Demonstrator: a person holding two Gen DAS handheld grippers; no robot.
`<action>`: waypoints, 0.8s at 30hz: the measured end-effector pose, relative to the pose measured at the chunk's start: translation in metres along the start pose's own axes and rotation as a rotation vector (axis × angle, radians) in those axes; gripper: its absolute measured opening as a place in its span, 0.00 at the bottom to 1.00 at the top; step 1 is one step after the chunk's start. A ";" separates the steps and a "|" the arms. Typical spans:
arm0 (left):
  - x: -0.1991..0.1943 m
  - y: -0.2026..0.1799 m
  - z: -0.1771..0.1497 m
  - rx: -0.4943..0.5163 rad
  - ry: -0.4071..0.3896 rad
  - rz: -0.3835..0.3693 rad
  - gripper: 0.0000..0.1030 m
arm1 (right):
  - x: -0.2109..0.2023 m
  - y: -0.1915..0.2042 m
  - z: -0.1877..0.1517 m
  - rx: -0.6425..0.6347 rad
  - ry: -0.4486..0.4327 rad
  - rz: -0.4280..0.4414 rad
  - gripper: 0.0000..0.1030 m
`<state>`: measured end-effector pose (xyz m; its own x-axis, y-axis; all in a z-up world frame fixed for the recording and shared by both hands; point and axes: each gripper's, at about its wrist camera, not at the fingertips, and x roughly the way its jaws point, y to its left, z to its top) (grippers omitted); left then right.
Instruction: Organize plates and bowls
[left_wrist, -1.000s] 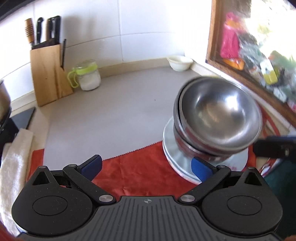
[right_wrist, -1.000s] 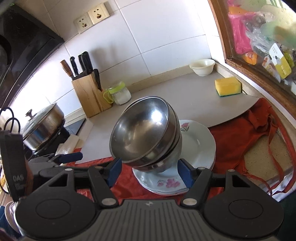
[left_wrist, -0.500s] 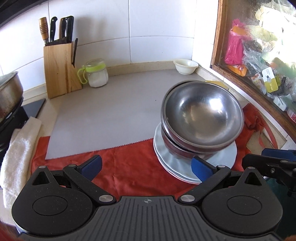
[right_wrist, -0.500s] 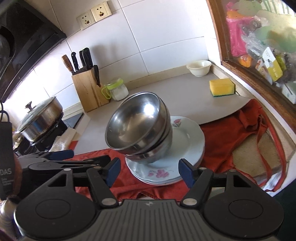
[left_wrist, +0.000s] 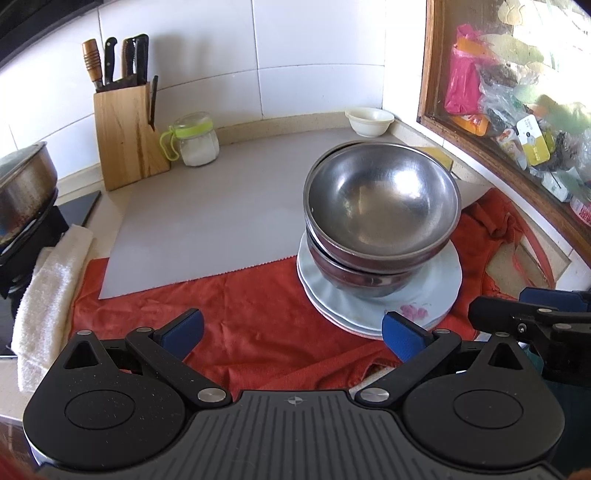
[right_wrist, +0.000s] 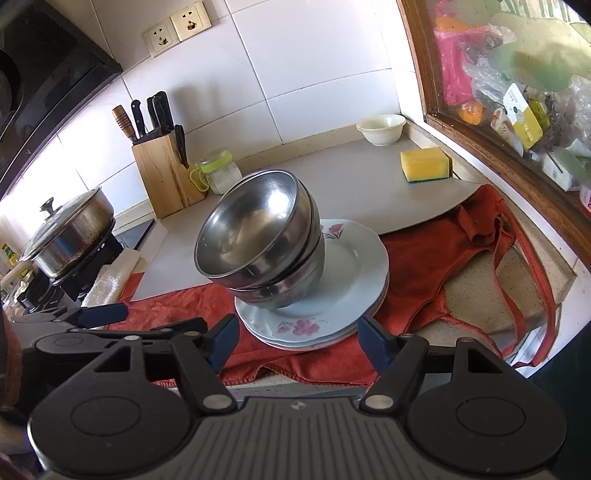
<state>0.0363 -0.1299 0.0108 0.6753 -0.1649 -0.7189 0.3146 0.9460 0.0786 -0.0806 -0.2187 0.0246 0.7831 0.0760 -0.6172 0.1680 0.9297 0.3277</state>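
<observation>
A stack of steel bowls (left_wrist: 380, 206) (right_wrist: 258, 236) sits tilted on a stack of white flowered plates (left_wrist: 443, 295) (right_wrist: 351, 266), on a red cloth (left_wrist: 240, 302) (right_wrist: 424, 258). My left gripper (left_wrist: 291, 332) is open and empty, in front of the plates and to their left. My right gripper (right_wrist: 297, 339) is open and empty, just in front of the plates' near edge. Each gripper shows in the other's view, the right (left_wrist: 532, 314) and the left (right_wrist: 103, 317).
A grey mat (left_wrist: 207, 214) covers the counter behind the cloth. A knife block (left_wrist: 125, 133), a lidded jar (left_wrist: 194, 140), a small white bowl (left_wrist: 369, 120) and a yellow sponge (right_wrist: 424, 164) stand at the back. A pot (right_wrist: 70, 236) sits on the stove at left, beside a white towel (left_wrist: 48, 295).
Both grippers have pulled back from the bowl and plate stack, which now sits farther away. The stack has not moved.
</observation>
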 end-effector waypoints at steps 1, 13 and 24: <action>-0.001 -0.001 -0.001 0.000 0.000 0.000 1.00 | -0.001 0.000 -0.001 -0.002 0.000 -0.001 0.71; -0.006 0.000 -0.012 -0.026 0.030 -0.006 1.00 | 0.001 -0.003 -0.012 0.006 0.025 -0.035 0.72; -0.017 -0.006 -0.014 -0.020 -0.032 0.030 1.00 | 0.001 -0.006 -0.015 0.008 0.028 -0.036 0.72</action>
<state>0.0135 -0.1289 0.0125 0.7054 -0.1451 -0.6938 0.2808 0.9560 0.0855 -0.0894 -0.2189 0.0111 0.7596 0.0530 -0.6483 0.2007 0.9289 0.3111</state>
